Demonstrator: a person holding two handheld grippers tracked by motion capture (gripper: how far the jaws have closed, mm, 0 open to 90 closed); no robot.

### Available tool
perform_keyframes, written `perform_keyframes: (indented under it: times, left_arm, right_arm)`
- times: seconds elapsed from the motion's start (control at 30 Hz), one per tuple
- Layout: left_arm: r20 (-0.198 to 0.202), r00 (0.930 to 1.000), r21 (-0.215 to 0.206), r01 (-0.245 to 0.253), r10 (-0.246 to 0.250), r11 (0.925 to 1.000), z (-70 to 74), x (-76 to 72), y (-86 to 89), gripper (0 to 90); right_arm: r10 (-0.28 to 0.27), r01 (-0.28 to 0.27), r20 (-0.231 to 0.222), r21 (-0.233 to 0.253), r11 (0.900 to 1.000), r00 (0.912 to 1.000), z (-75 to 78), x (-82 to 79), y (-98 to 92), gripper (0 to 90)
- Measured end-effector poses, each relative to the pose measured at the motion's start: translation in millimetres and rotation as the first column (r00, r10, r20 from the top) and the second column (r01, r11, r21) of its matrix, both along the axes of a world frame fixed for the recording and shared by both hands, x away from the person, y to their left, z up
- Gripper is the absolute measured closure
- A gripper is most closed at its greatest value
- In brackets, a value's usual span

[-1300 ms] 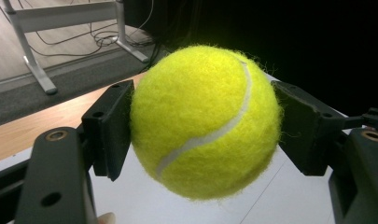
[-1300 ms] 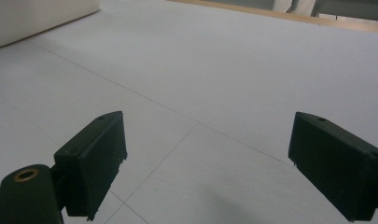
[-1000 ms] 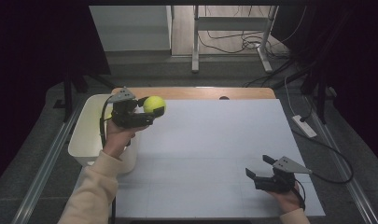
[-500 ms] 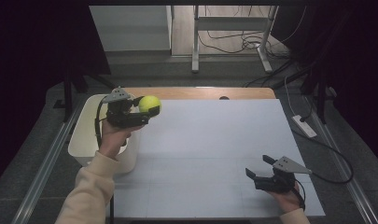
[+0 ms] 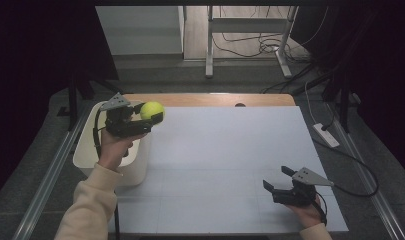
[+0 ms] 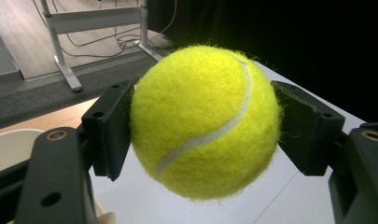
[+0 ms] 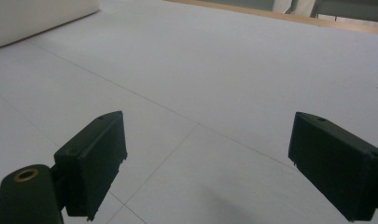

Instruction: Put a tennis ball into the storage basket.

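Tennis ball [image 5: 152, 110] clamped between the jaws of the left gripper [image 5: 149, 118], held in the air over the near edge of the white bin [image 5: 85, 157], beside the table [image 5: 230, 150]; right gripper [image 5: 277, 181] low over the table's near right corner, jaws wide apart, holding nothing

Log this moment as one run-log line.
left gripper: shut on tennis ball, held over white bin rim | right gripper: open, nothing between its fingers, low over table
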State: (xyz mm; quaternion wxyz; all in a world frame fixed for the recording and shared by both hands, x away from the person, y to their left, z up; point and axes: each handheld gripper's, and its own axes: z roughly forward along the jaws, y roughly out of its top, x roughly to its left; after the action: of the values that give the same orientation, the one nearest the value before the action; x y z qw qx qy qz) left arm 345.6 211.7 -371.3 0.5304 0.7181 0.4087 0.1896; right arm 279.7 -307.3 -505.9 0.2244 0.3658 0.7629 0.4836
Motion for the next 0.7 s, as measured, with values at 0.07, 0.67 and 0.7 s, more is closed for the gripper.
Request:
perform_keyframes:
  times: [0.07, 0.67, 0.7]
  left_arm:
    - [0.0, 1.0, 0.001, -0.002, 0.002, 1.0, 0.0, -0.1, 0.8, 27.2]
    - [-0.015, 0.9984, 0.006, -0.054, 0.054, 0.9985, -4.2, -1.3, 20.1, 27.2]
    - [-0.017, 0.9982, 0.006, -0.058, 0.058, 0.9983, -4.5, -1.3, 21.2, 27.2]
  right_arm:
    - [0.001, -0.001, 0.001, -0.001, 1.0, 1.0, -0.1, 0.2, 0.1, 11.1]
    - [-0.002, 0.002, 0.001, 0.001, 1.0, 1.0, 0.3, 0.4, 0.7, 11.1]
    - [-0.002, 0.002, 0.001, 0.001, 1.0, 1.0, 0.3, 0.4, 0.9, 11.1]
